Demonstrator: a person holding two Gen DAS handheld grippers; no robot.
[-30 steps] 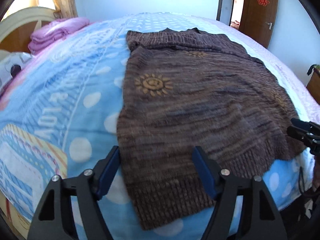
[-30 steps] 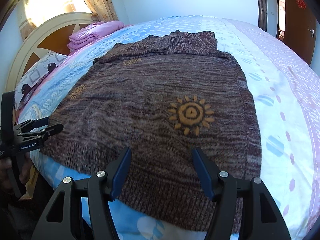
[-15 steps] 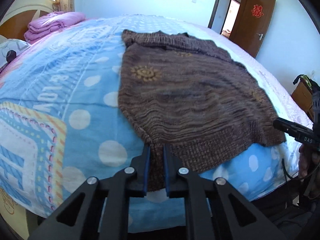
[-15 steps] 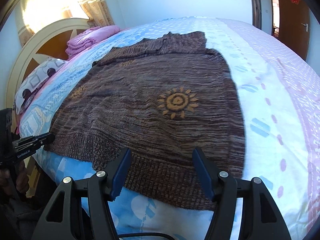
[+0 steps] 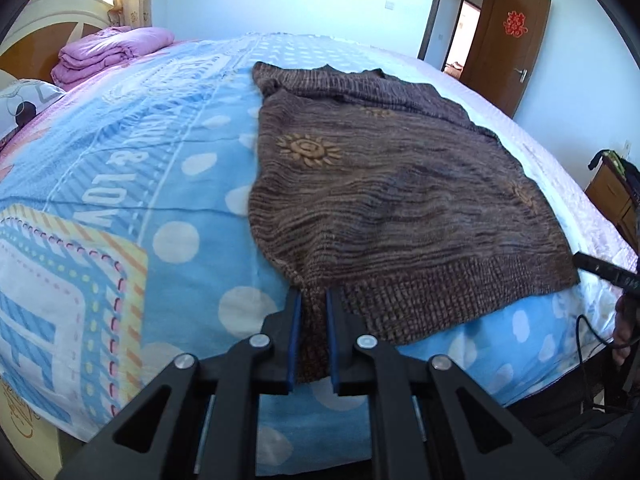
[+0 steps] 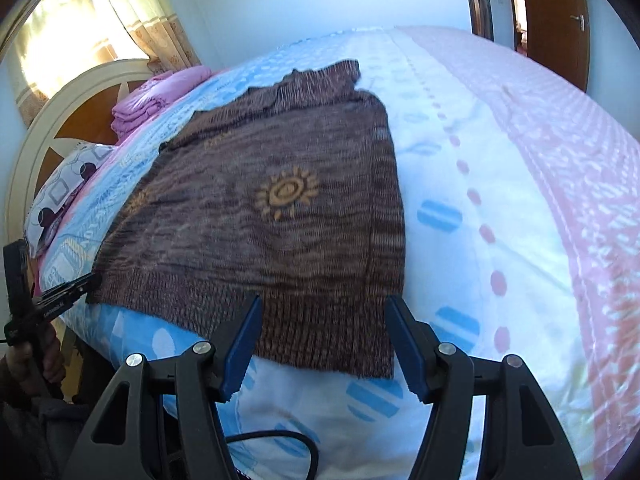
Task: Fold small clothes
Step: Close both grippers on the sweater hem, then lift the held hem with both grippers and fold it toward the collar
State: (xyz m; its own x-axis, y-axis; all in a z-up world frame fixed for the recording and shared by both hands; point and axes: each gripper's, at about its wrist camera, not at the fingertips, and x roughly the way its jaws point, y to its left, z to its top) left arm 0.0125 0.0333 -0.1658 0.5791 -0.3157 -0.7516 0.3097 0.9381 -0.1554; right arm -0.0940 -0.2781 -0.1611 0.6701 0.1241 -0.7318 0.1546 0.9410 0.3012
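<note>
A: What did the room look like?

B: A bed (image 5: 120, 184) filled both views, under a blue spread with white dots and lettering that turned white and pink on the far side. A folded pink blanket (image 5: 108, 50) lay near the headboard (image 6: 76, 120), with a patterned pillow (image 6: 60, 196) beside it. Curtains (image 6: 132, 12) hung behind the headboard, and a brown door (image 5: 508, 44) with a red paper sign stood open in the light blue wall.

A: And the garment?

B: A brown sweater (image 5: 380, 184) with orange sun motifs lay spread flat on the spread, its ribbed hem toward the near edge of the bed.

A: The jaws?

B: The left gripper (image 5: 313, 340) was clamped on the sweater's near left hem corner, a narrow band of knit pinched between its blue pads. The right gripper (image 6: 322, 344) stood wide apart, its fingers straddling the hem near the right corner and gripping nothing; I could not tell whether they touched the knit.

A: Anything hard to see?

B: In the left view the right gripper showed only as a dark tip at the frame's edge, by the hem's right corner. The hand (image 6: 28, 364) on the left gripper was half cut off in the right view. The sweater's sleeves were bunched at the far end and hard to separate. A wooden cabinet (image 5: 608, 196) at the right was mostly cropped.
</note>
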